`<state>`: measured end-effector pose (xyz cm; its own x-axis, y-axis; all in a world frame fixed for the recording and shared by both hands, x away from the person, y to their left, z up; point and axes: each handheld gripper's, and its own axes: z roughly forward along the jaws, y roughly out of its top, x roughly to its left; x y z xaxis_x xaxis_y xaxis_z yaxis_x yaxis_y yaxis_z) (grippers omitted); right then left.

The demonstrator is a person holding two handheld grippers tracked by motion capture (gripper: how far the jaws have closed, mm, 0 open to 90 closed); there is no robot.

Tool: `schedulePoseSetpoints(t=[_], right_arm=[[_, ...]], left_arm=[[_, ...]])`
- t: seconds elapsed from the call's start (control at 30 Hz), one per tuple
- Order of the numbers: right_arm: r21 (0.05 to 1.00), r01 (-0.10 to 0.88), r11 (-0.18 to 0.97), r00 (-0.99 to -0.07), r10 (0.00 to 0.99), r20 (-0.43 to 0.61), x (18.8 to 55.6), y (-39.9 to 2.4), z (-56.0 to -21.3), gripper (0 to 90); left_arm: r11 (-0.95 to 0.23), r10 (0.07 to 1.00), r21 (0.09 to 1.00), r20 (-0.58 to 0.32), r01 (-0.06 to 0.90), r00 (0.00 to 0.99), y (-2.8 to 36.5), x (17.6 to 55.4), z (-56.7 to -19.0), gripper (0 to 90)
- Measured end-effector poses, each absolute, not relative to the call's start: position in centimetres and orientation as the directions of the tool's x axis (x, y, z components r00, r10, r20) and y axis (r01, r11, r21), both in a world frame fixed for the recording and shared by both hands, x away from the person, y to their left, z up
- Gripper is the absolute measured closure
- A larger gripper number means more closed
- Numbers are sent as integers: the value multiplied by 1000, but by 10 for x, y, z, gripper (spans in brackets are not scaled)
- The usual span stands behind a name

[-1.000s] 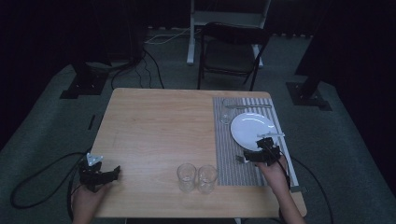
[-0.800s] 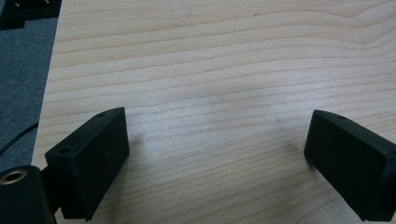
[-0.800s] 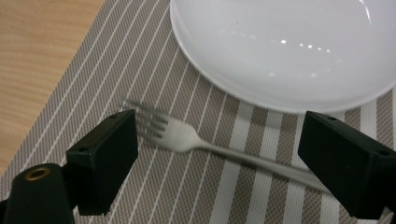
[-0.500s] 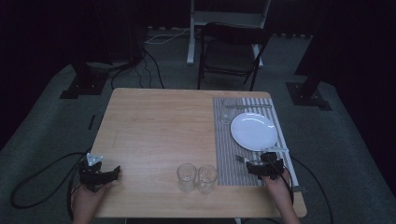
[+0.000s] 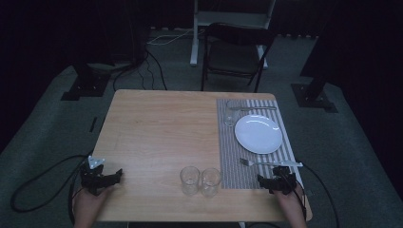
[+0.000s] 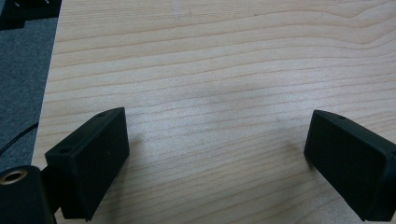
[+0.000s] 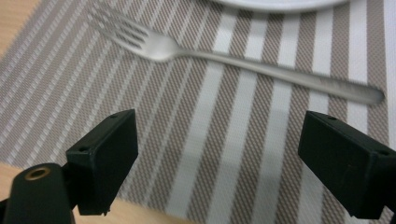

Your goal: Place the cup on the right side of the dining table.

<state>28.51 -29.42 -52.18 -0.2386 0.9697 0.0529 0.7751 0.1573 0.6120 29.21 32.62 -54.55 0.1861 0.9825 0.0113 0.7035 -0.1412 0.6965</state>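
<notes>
Broadly, the wooden table (image 5: 157, 133) carries a striped placemat (image 5: 230, 156) with a white plate (image 5: 258, 134) and, below it, a fork (image 5: 266, 163). Both the left gripper (image 5: 101, 177) and right gripper (image 5: 275, 182) gape wide, holding nothing.

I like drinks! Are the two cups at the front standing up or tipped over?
Standing up: both glasses show round open rims on top.

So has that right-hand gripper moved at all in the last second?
Yes. The right gripper has pulled back toward the person, away from the white plate. It was at the plate's near rim; now it sits open near the table edge, with the fork between them.
</notes>
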Motion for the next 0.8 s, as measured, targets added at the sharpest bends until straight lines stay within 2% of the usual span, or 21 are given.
schedulePoseSetpoints(t=[0.3,0.5,0.8], right_arm=[[648,735,198,-277,961,21,273,-305,-541,116],[721,668,182,-275,961,12,264,-306,-550,115],[725,665,179,-275,961,15,264,-307,-551,115]], left_arm=[[-141,982,697,11,703,186,326,292,-546,70],[-141,983,697,11,703,186,326,292,-546,70],[-141,983,697,11,703,186,326,292,-546,70]])
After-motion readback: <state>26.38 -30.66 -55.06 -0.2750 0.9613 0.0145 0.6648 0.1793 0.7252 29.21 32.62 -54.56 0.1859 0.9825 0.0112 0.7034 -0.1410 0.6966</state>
